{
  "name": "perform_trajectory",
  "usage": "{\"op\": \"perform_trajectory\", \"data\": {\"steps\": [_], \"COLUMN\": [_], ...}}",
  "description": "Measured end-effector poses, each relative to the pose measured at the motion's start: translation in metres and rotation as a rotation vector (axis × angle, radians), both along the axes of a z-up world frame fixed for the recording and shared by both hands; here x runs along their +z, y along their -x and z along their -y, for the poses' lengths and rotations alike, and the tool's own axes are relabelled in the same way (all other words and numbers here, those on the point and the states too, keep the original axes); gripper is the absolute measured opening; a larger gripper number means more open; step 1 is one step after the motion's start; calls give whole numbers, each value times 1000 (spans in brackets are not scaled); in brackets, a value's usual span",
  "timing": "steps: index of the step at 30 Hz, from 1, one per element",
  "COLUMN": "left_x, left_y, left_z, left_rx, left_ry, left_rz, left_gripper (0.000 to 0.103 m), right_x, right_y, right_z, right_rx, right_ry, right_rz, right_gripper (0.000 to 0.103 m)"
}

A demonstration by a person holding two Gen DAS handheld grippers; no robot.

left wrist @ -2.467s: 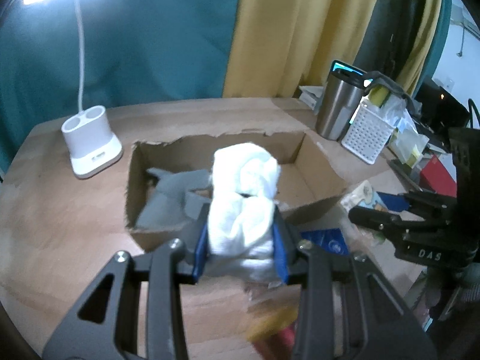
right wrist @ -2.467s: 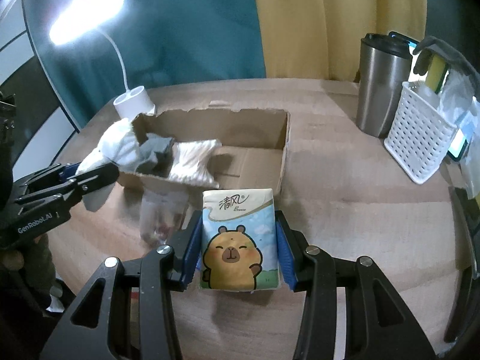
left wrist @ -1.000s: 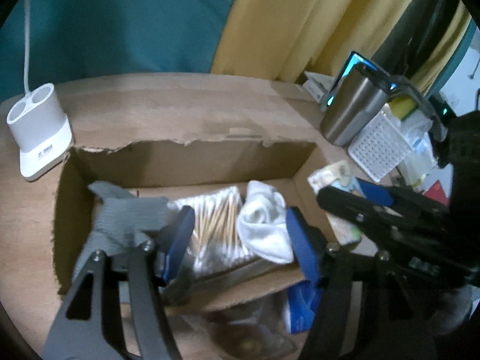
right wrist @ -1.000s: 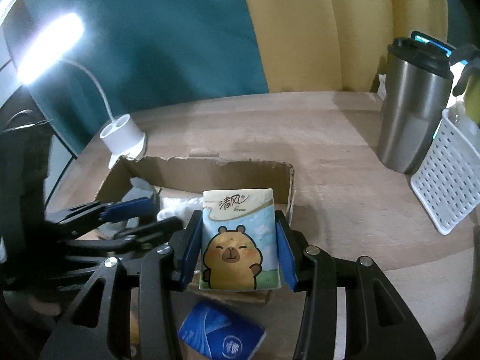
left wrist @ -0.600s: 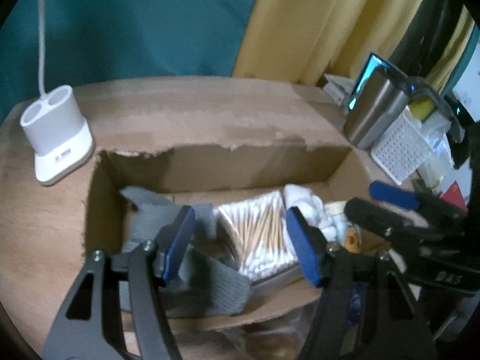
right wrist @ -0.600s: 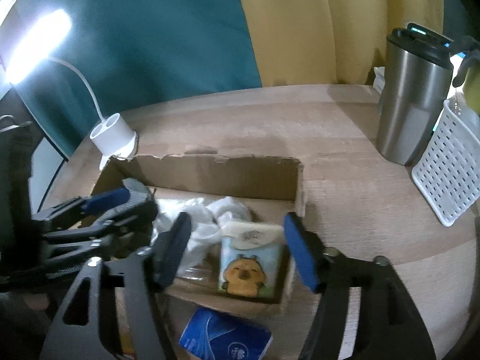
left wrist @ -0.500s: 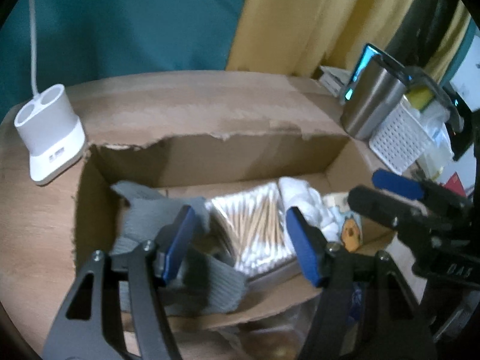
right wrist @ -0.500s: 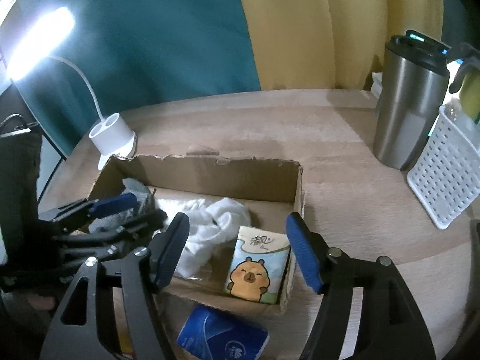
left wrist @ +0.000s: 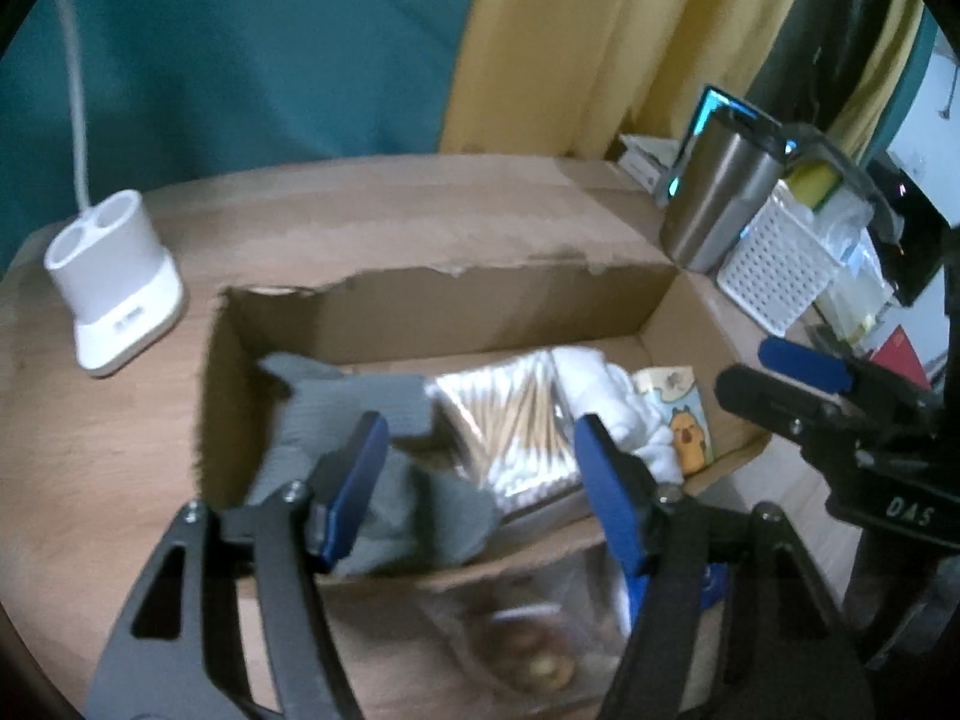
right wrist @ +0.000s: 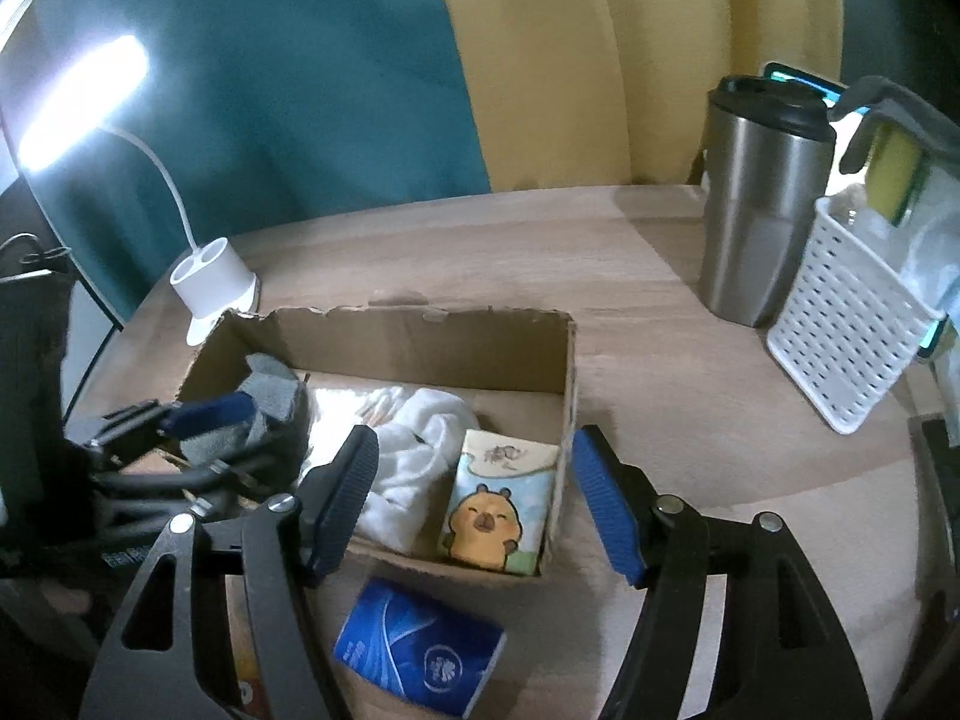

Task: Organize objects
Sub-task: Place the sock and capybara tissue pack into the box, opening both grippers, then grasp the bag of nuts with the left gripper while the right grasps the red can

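Right wrist view: your right tongs hang apart and empty over the box, with the tissue pack right below them, leaning on the box's right wall, bear upright, long axis running away from you. Your left tongs are opening, nothing pinched, swabs and grey cloth beneath. Drop-off looks done; I'd say next is the blue pack, lying flat outside just under your right tongs, so pull back and drop lower.
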State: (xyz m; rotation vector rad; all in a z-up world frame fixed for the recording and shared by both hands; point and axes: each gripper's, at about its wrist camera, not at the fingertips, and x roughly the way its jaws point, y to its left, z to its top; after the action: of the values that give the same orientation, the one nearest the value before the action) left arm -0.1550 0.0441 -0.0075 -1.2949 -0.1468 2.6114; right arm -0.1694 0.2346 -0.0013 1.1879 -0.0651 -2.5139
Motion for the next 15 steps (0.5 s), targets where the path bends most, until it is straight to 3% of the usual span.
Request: {"op": "perform_trajectory", "data": {"steps": [15], "left_x": [10], "left_y": [-64], "left_z": [33], "left_rx": [60], "left_ry": [-16], "left_rz": [-38], "left_gripper": [73], "right_x": [4], "right_y": [-57], "right_z": [18], "right_rx": [27], "right_ry": [-15], "right_rz": [-9], "right_gripper": [71]}}
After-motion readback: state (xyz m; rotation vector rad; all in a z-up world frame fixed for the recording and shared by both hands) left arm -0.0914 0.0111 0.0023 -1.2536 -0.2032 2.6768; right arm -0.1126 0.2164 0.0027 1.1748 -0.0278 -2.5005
